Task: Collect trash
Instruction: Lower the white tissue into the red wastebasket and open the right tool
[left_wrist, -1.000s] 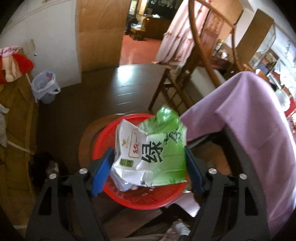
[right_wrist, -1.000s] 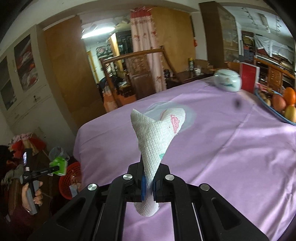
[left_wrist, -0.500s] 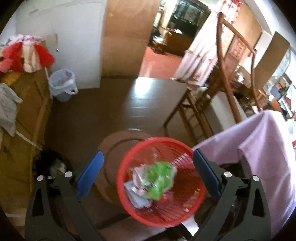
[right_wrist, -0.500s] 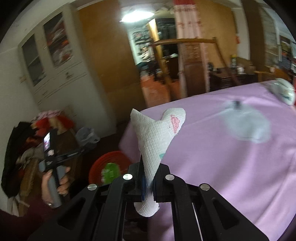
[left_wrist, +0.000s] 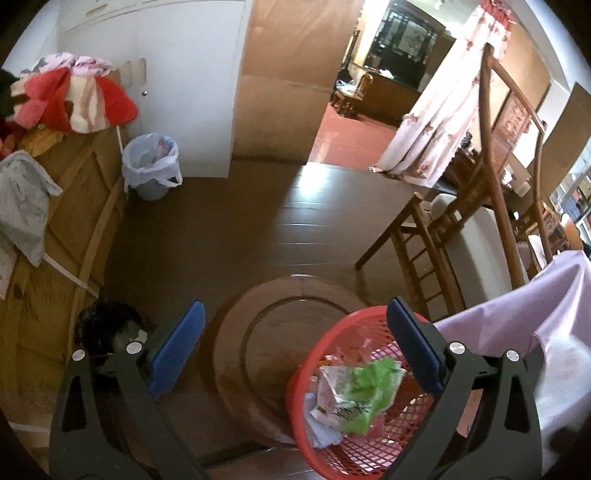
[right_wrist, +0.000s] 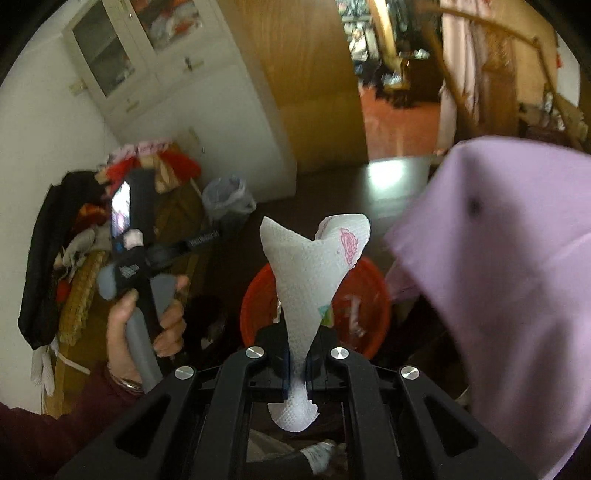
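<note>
You've got two grippers going, the left one (left_wrist: 295, 345) and the right one (right_wrist: 297, 363), and one hand (right_wrist: 147, 325) in the right wrist view. There's one red basket (left_wrist: 314, 354) with one green wrapper (left_wrist: 364, 395) in it, one paper towel (right_wrist: 314, 273), one white-lined bin (left_wrist: 151, 166), and one purple tablecloth (right_wrist: 509, 266). I count one wooden chair (left_wrist: 461, 221) and one curtain (left_wrist: 443, 107) too; the clothes heap on the left is too jumbled to count.

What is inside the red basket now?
In the red basket: a green-and-white wrapper on pale crumpled scraps. Whatever lies beneath them is covered.
</note>
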